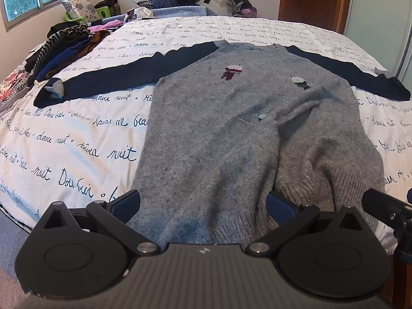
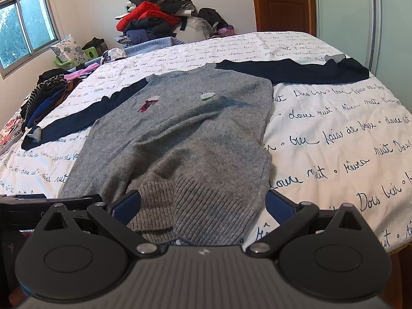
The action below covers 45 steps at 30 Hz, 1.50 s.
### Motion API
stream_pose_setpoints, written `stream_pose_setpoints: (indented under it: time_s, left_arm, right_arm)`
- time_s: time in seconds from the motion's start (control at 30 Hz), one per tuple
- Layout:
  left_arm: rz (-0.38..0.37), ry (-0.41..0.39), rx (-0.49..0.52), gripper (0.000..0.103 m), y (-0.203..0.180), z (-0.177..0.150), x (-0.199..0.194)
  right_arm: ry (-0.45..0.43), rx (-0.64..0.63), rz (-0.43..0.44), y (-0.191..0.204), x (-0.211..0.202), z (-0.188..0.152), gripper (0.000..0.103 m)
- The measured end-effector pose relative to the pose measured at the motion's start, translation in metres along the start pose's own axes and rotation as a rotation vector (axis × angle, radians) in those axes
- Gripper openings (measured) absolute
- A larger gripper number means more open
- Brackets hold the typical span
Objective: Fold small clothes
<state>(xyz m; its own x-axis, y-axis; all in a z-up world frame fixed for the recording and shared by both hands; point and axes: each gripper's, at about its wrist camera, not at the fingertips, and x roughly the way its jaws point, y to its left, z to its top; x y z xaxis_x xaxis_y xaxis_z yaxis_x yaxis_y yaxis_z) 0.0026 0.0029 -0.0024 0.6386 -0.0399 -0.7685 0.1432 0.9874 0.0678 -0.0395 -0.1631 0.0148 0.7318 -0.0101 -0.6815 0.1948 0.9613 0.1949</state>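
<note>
Nearest to me, the left gripper [image 1: 203,203] hung over the bottom hem of the grey sweater [image 1: 231,134] with its jaws spread wide and nothing pinched between the blue pads. The right gripper [image 2: 203,203] stood equally wide over the ribbed hem's right corner, also holding nothing (each view caught a black edge of the other tool at its side). The sweater lay front-up on the white quilt [image 2: 334,128] printed with script, its navy sleeves stretched out to both sides. The left view showed a long crease running up the sweater's lower right; the right view showed the hem bunched into two ribbed folds. Further off, striped and blue garments [image 1: 61,49] sat at the bed's left edge. Beyond the bed rose a heap of clothes [image 2: 154,20] topped with red, beside a wooden door [image 2: 280,2].
</note>
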Motion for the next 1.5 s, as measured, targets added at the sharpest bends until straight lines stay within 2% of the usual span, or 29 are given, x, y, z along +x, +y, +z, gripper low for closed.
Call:
stream_pose_setpoints:
  time_s: [1.5]
  left_arm:
    - [0.016, 0.023, -0.006, 0.103, 0.0017, -0.0023, 0.0054]
  right_arm:
    - [0.013, 0.012, 0.015, -0.0036, 0.0052, -0.0024, 0.103]
